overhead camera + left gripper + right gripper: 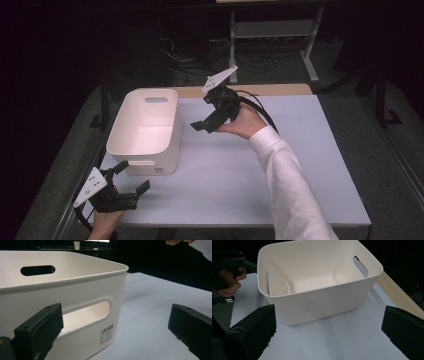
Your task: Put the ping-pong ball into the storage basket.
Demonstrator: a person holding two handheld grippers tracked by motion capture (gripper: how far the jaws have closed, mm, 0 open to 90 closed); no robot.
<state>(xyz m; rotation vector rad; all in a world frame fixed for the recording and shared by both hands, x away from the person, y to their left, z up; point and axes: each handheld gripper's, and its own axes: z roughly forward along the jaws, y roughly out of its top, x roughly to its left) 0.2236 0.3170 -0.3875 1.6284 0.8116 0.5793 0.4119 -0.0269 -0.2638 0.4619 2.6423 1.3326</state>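
Approach stage, by the look of it: nothing gripped yet. Cream-white rectangular plastic storage bin (145, 127) with slotted handles, standing upright and empty on the pale grey tabletop (240, 175), toward its left half, near the far wooden edge strip (270, 90).

Left gripper (134, 176) low at the near left corner, just in front of the bin's near end wall, jaws spread wide, holding nothing. Seen in the left gripper view close against that wall, level with the handle slot (86, 315) and the small barcode label (107, 333).

Right gripper (202, 125) raised above the table just beside the bin's right long wall, tilted down toward it, jaws likewise wide apart and empty. From the right gripper view, open interior of the bin (317, 280) below and ahead, other hand (230, 282) at the far end.

Next move, as a judgement: closing in from both sides, one jaw through a handle slot or over the rim on each side, then clamping evenly before any lift or slide. Calls for matched height on both grips, lest the light bin tip or skid.
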